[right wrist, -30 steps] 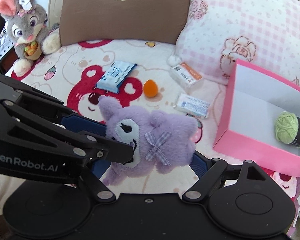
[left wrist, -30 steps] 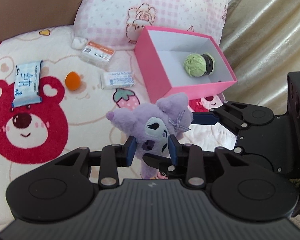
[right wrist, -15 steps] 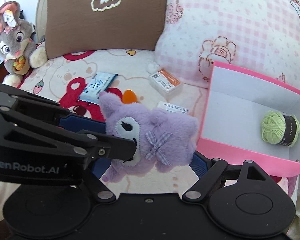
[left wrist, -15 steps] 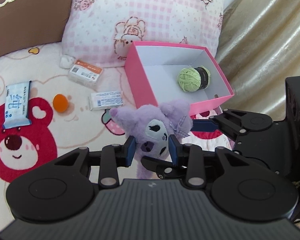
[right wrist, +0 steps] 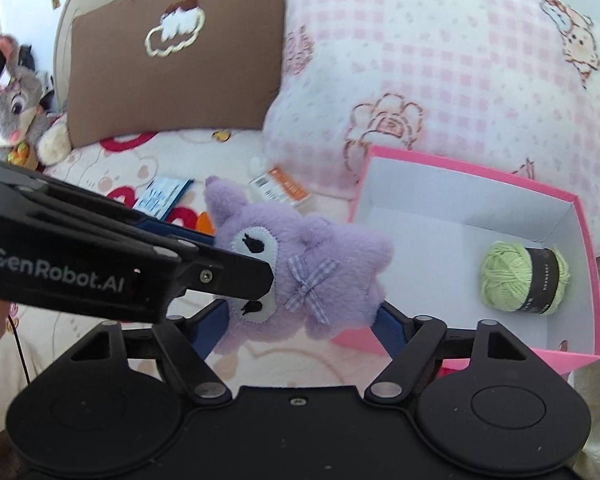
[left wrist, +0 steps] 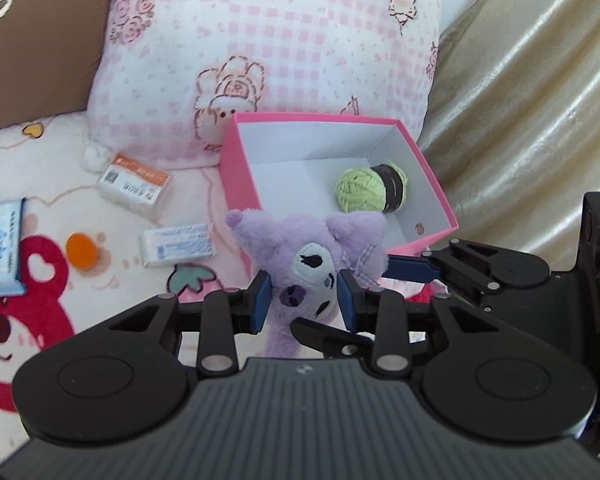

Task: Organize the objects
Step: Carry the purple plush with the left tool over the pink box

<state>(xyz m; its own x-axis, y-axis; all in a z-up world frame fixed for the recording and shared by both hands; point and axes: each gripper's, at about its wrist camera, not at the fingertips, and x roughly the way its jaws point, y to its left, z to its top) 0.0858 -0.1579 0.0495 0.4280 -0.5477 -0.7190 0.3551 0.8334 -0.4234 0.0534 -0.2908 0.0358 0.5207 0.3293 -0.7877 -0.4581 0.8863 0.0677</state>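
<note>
Since 1 s ago, I've carried purple plush [left wrist: 316, 268] up toward pink box [left wrist: 240, 168]. Left gripper [left wrist: 304, 300] and right gripper [right wrist: 300, 320] both clamp it, apparently airborne. Step: transfer. Next: clear near wall, release. Box contents: green yarn ball [right wrist: 520, 276].

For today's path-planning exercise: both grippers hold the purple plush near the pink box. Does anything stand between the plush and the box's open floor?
Only the box's near pink wall, which the plush must clear. Inside, the green yarn sits at the far right end, leaving the white floor nearest the plush bare. The left gripper and right gripper grip the plush itself.
</note>
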